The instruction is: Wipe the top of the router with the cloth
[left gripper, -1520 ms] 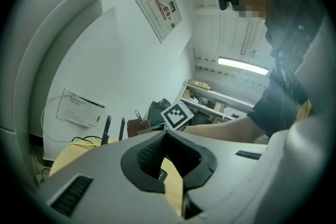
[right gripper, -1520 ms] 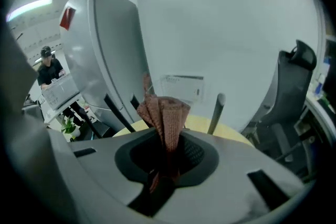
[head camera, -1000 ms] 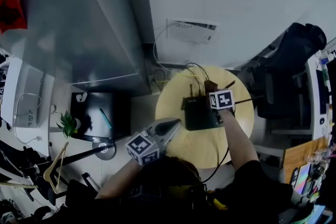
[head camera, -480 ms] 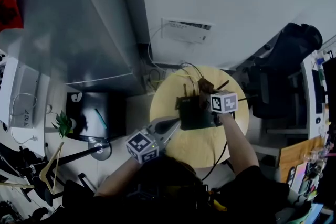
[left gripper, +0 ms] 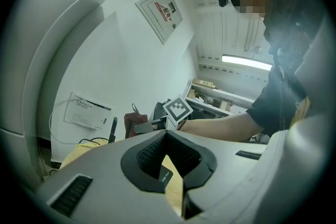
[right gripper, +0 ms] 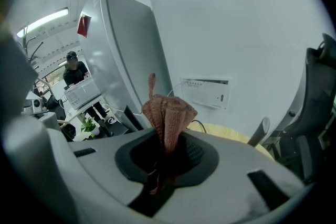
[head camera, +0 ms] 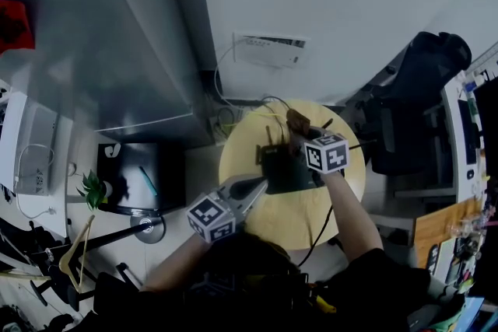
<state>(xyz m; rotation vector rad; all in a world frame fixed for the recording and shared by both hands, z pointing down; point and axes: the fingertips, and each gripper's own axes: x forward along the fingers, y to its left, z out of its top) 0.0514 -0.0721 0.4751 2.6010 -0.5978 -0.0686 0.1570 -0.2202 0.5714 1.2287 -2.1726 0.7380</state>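
Right gripper (head camera: 301,134) clamped the cloth (right gripper: 168,113) above the router (head camera: 282,171) on the round table (head camera: 268,218) by the wall (head camera: 350,4) — as a second earlier — left gripper (head camera: 261,183) closed.

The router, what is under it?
The router stands on a round yellow table. The part of the tabletop directly beneath it is covered, so anything lying there cannot be seen.

Head view looks down; gripper views share wall box (head camera: 268,50).
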